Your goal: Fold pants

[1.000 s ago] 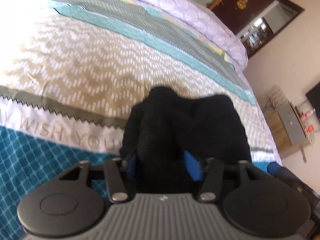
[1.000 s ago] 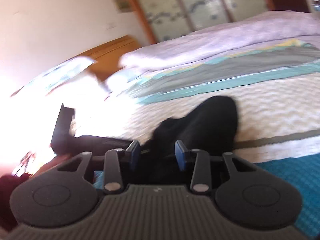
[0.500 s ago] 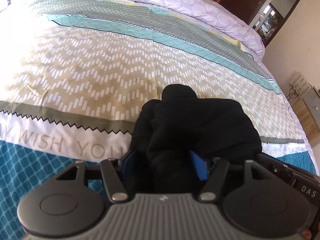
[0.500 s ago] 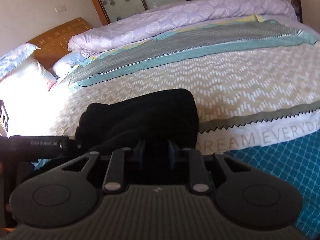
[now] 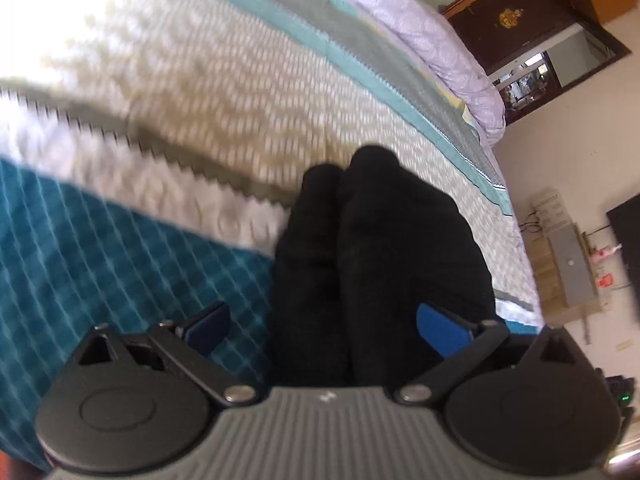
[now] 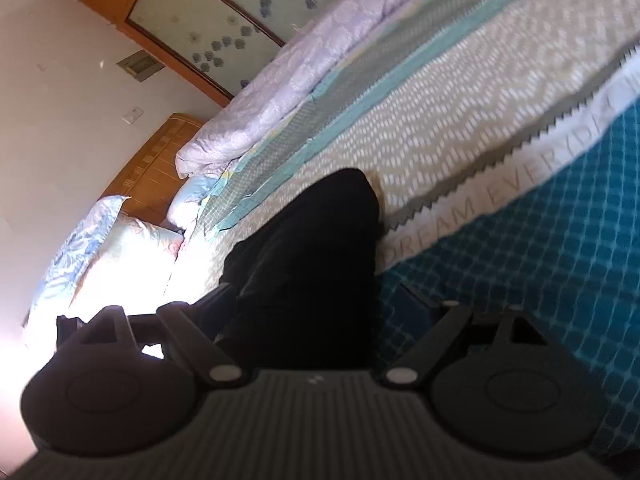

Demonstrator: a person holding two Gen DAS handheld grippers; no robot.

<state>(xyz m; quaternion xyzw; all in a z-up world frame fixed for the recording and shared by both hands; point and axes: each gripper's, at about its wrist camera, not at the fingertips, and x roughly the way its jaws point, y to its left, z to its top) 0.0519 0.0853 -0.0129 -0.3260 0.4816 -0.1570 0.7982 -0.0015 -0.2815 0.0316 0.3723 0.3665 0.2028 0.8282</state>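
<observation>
We work over a large bed [image 5: 168,128] whose cover has bands of beige zigzag, grey, light teal and, nearest to us, a dark teal check, with a white band of printed letters [image 6: 500,196] between them. A lilac quilt [image 6: 304,60] is rolled along the far side, and pillows [image 6: 100,248] lie by the wooden headboard. Beside the bed, in the left wrist view, stands a low cabinet [image 5: 568,264] against the wall. The black pants [image 5: 372,256] are already gathered into a thick, compact bundle that lies on the cover, across the border of the teal check and the white band. In both views the bundle runs forward from between the fingers. Our left gripper [image 5: 324,326] has its jaws spread wide, with the blue pads [image 5: 440,330] apart from the cloth on both sides, so it grips nothing. Our right gripper [image 6: 308,304] is also spread wide around the bundle [image 6: 308,264] and does not pinch it; its left finger is dark against the black cloth, so we cannot tell if it touches. Both pictures are blurred. We judge the fold is nearly finished or finished. The risk now is that the bulky layers spring open, because nothing presses them. A pad could also catch a loose edge when we draw back and drag the top layer off. If the bundle leans, it may roll and lose its shape on the soft cover.
</observation>
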